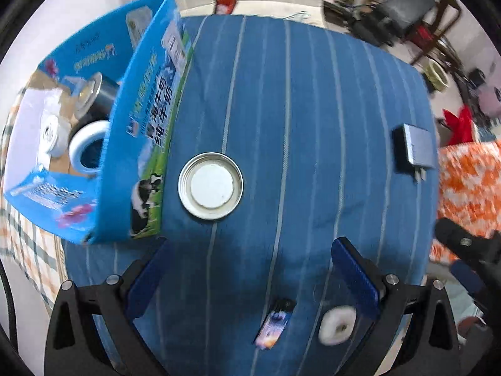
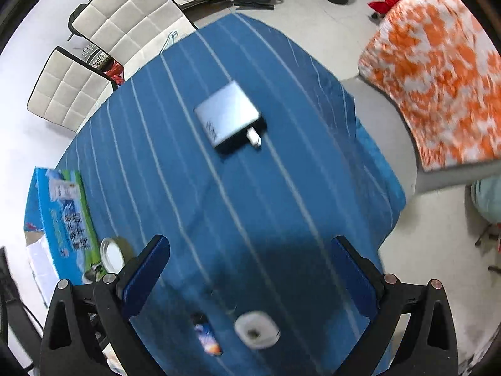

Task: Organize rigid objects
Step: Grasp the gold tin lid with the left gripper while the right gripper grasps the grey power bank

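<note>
Through the left wrist camera, the left gripper [image 1: 250,277] was spread wide above the blue striped cloth [image 1: 313,125], with nothing between its fingers. A round metal lid [image 1: 210,185] lay on the cloth, just beside the blue milk carton box [image 1: 147,131]. Inside this box stood a metal can [image 1: 97,94] and a roll of tape [image 1: 86,147]. A grey charger [image 1: 415,147] lay far to the right. A lighter [image 1: 274,324] and a small white roll [image 1: 336,326] lay near the fingers.

From the right wrist camera, the right gripper [image 2: 250,277] was also spread and empty. The charger [image 2: 230,117] lay in the middle of the cloth [image 2: 175,188], the lighter [image 2: 206,333] and white roll [image 2: 257,329] close below, apart from each other.
</note>
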Available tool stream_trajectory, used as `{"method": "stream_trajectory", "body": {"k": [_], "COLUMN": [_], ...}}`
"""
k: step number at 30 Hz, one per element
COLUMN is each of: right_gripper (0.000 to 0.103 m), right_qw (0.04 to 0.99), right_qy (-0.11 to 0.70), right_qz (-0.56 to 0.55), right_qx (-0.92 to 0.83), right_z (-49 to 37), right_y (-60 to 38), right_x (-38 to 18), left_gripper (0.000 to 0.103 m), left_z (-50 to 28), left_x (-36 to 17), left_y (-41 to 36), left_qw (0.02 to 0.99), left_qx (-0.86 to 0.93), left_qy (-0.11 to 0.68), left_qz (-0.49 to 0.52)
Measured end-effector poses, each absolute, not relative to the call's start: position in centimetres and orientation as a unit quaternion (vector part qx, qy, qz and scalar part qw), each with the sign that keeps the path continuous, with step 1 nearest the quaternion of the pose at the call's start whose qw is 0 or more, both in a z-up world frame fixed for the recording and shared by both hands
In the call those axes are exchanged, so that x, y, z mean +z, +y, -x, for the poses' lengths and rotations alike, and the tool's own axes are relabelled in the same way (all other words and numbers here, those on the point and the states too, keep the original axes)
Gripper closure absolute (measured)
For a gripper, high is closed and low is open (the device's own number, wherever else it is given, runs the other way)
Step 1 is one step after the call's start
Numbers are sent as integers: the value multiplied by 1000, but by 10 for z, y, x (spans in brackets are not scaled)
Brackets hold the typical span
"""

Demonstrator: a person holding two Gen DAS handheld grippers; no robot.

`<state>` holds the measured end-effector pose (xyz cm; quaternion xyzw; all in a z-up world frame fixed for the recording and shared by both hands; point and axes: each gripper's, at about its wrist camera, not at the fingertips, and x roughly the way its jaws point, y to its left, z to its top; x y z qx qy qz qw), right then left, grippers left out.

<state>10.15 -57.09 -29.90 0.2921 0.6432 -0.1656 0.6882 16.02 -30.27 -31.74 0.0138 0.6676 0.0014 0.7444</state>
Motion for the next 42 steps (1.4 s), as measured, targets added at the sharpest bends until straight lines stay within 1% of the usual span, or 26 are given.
{"method": "stream_trajectory", "body": {"k": [8,12,16,19,20,22,23,24,26,31,33,42], "right_gripper": [0,0,0,1,4,16,23,27,34,38,39,40], "right_qw": [703,706,705,708,709,707,704,710,716,719,715,680], "right_qy": [642,645,654,656,657,663,669,666,665,670,677,720], "right_qz": [-262,-249,-225,-212,-205,-194,-183,-169,-143,-121,-116,-109], "right_qx": [-158,-153,-156,-154,-153,-150,-150,-155,-160,-142,-130,-82], "right_z": [-146,-170,-193,-204,-207,-213,-216,-218,-221,-215,-206,-119], "right_y": [-584,-581,-581,-583,-583,-581,-579,-577,-573,-566,-561,-529], "right_x": [-326,-346,-365,-374,-376,-382,-387,-386,-386,-386,-385,-384], "left_gripper": [0,0,1,9,13,20,27,32,38,38,38,38], "left_z": [-183,-196,-200,-200,-200,-207,-207,-207,-208,-203,-188,-125], "left_x": [-379,-393,-395,-391,-389,-389,-388,-386,-381,-379,-382,-384], "left_y": [-269,-275,-279,-285,-289,-300,-303,-306,-319,-335,-342,-375], "left_qw": [703,699,704,716,720,724,726,729,734,738,736,732], "left_qx": [139,159,164,155,148,135,130,123,112,87,70,-35], "left_qy": [696,697,688,678,676,675,673,672,668,669,673,677], "left_qz": [49,34,62,59,53,46,46,44,34,17,10,-71]}}
